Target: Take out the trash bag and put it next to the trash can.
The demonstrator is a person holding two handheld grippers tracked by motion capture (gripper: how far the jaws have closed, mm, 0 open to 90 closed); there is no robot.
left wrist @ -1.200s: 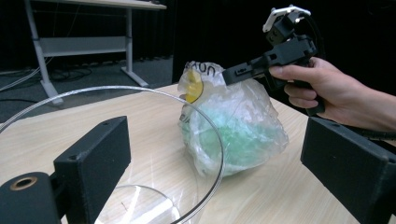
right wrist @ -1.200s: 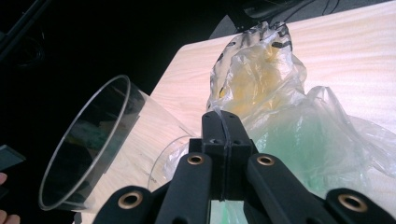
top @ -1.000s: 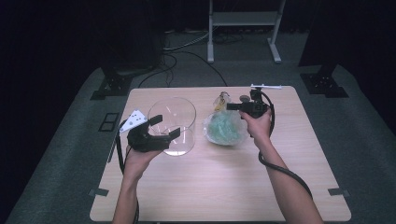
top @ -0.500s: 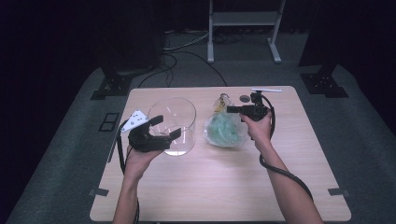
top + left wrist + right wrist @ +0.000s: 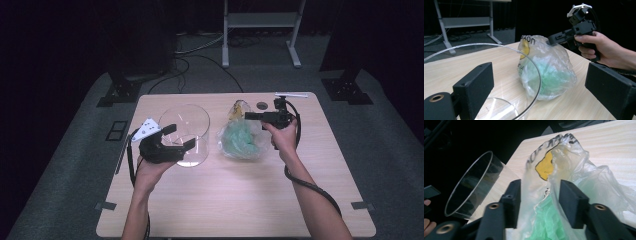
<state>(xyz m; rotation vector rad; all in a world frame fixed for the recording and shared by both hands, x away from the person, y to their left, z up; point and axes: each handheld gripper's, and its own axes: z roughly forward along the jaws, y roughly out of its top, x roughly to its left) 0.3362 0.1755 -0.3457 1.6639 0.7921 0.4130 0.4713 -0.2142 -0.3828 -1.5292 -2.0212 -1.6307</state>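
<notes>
Your right gripper (image 5: 250, 116) has swung left onto the bag (image 5: 241, 141), jaws straddling its top at 12 o'clock, not yet pinching. Left gripper (image 5: 176, 138) still brackets the bowl (image 5: 184, 120), jaws apart.

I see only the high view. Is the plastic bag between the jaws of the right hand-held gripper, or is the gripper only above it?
Observer: The right hand-held gripper has the plastic bag film between its jaws, which stand apart.
Operator: What is inside?
Observer: Something green and crumpled.
Operator: And the left one?
Observer: The left hand-held gripper is open, and the glass bowl rim passes between its jaws.
</notes>
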